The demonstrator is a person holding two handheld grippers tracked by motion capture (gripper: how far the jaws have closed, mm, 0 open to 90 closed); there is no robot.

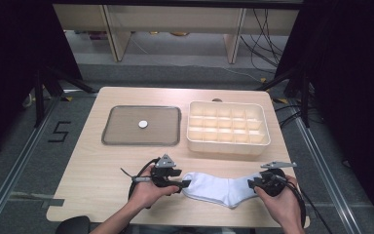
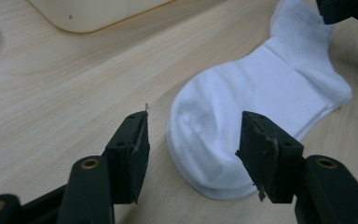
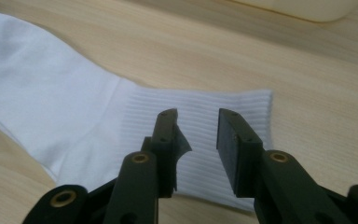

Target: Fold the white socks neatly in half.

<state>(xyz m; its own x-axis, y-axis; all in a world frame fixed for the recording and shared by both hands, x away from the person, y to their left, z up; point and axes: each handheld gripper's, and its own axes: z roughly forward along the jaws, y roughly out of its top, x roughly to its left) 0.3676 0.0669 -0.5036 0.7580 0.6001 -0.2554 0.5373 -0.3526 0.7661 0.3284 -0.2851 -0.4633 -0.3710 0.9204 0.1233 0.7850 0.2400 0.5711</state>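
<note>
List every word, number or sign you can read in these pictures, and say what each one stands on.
"5": a black digit marked on the grey floor left of the light wooden table.
No readable text on the white sock, the cream compartment box, the clear rectangular tray, the small white round disc or either gripper.

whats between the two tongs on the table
A white sock lies flat between the left tongs and right tongs, seen in the high view.
</note>
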